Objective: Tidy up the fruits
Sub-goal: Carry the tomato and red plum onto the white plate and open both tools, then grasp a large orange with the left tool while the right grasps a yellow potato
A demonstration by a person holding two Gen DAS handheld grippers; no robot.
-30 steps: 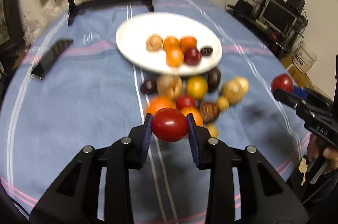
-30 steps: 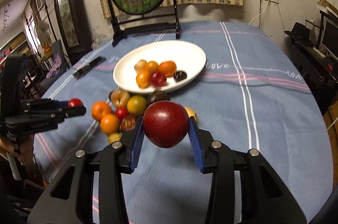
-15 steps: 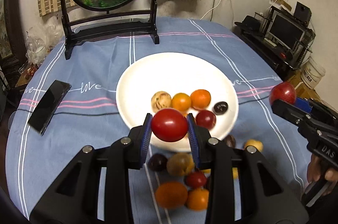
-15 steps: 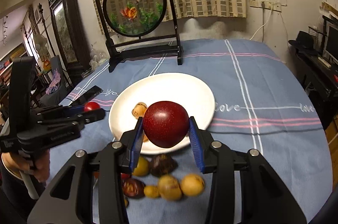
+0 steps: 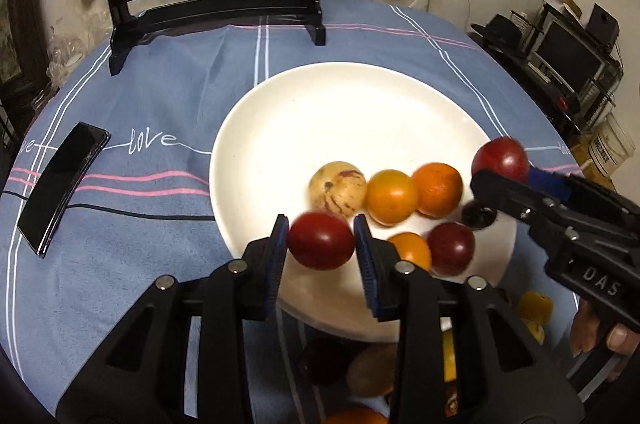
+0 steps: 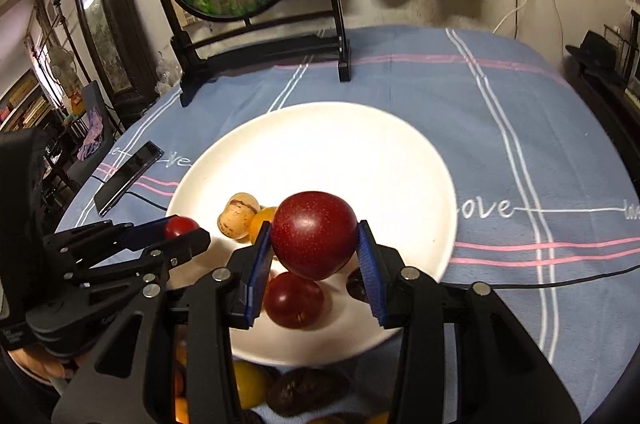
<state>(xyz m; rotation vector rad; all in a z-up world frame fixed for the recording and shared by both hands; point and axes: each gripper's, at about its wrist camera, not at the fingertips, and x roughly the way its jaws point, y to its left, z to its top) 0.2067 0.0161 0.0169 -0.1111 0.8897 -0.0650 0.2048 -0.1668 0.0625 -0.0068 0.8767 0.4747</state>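
Note:
My left gripper (image 5: pixel 321 241) is shut on a small red tomato (image 5: pixel 321 241) and holds it over the near edge of the white plate (image 5: pixel 328 112). My right gripper (image 6: pixel 314 240) is shut on a large dark red plum (image 6: pixel 314 240) above the plate (image 6: pixel 360 152). The plate holds a pale speckled fruit (image 5: pixel 337 187), several orange fruits (image 5: pixel 436 189), a red fruit (image 5: pixel 451 248) and a dark one. The right gripper with its plum (image 5: pixel 500 157) shows at the right of the left wrist view. The left gripper with its tomato (image 6: pixel 181 226) shows in the right wrist view.
More loose fruit (image 6: pixel 250 384) lies on the blue cloth in front of the plate, partly hidden by the grippers. A black phone (image 5: pixel 60 192) lies at the left. A black stand with a round fish picture (image 5: pixel 216 8) stands behind the plate.
Both grippers have moved forward from above the loose fruit pile to over the plate, each still holding its fruit.

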